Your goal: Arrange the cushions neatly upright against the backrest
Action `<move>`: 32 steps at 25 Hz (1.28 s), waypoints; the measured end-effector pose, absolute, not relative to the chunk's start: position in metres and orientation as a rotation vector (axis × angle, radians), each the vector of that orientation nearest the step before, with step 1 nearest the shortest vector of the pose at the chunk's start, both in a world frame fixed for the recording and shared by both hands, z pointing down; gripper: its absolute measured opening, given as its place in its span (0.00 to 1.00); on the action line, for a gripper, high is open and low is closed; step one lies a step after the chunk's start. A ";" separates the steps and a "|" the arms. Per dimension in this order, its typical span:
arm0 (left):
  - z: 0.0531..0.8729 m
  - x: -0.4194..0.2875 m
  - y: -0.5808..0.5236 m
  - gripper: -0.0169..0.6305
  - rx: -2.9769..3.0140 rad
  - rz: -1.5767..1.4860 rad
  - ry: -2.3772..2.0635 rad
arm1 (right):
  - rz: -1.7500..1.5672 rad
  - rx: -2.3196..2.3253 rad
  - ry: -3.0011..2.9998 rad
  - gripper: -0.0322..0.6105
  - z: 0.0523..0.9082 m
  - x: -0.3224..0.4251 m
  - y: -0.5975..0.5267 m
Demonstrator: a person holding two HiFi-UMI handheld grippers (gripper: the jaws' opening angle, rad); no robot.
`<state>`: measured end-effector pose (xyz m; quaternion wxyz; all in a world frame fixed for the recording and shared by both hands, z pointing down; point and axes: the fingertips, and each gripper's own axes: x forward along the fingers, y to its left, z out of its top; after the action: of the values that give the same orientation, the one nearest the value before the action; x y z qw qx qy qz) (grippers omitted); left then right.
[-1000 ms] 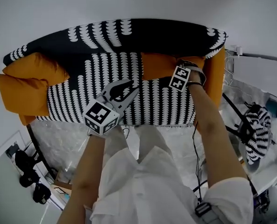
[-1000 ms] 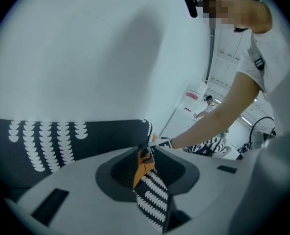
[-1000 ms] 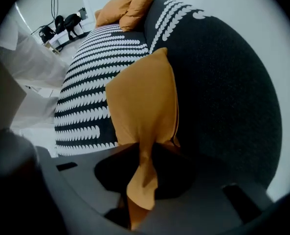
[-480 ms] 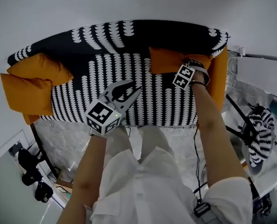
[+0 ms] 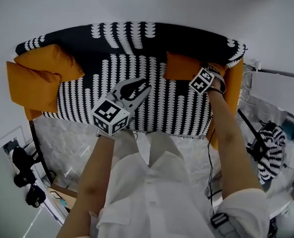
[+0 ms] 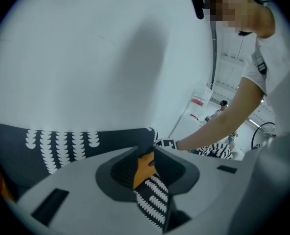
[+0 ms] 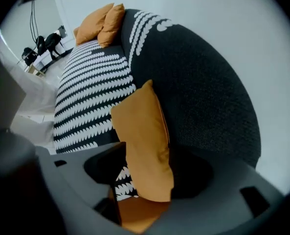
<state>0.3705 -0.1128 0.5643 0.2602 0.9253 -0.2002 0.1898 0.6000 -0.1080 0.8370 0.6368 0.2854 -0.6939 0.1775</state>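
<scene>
Against a plain pale wall (image 5: 137, 4) stands a sofa (image 5: 87, 103), seen from above in the head view. Its seat (image 5: 171, 110) is black with rows of white scallop marks. The backrest (image 5: 151, 41), at 12 o'clock, is mostly plain black, with the same marks in patches. An orange arm (image 5: 232, 88) closes the seat at 3 o'clock.

One orange cushion (image 5: 181, 66) stands on edge at 1 o'clock on the seat, its back face leaning on the backrest. The right gripper (image 5: 213, 76) points straight down just beside it, at the cushion's 3 o'clock end. In the right gripper view the cushion's lower edge lies between the jaws. These have just been opening and now stand wide, released, with a gap showing on one side of the fabric.

A pair of cushions (image 5: 37, 78), also orange, sits at 9 o'clock on the seat, one overlapping the other and both tilted, well apart from both grippers.

The left gripper (image 5: 138, 86) hovers over the middle of the seat and points toward 1 o'clock. Its jaws are apart and grasp nothing; only sofa fabric and the far cushion show through the gap.

Pale mottled floor (image 5: 67, 143) runs along the sofa's front, at 6 o'clock. Black gear (image 5: 23, 170) lies at 8 o'clock and a black-and-white striped bundle (image 5: 271, 145) at 4 o'clock. The person's white shirt (image 5: 151, 197) fills the bottom centre.
</scene>
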 end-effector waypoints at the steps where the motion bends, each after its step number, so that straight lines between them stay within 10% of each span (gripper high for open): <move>1: 0.558 0.367 -0.113 0.20 2.513 0.507 -0.557 | 0.412 0.662 -1.609 0.49 0.824 0.593 -0.109; 12: 0.485 0.271 -0.097 0.20 2.520 0.401 -0.815 | 0.479 0.803 -2.018 0.48 0.648 0.450 -0.118; 32: 0.473 -0.047 -0.071 0.19 2.308 0.161 -1.233 | 0.701 0.506 -2.637 0.18 0.504 0.035 -0.115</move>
<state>-0.0473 -0.0711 0.4726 0.2571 0.8507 -0.4546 0.0594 0.0352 -0.1147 0.5036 0.1822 0.1794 -0.9343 0.2482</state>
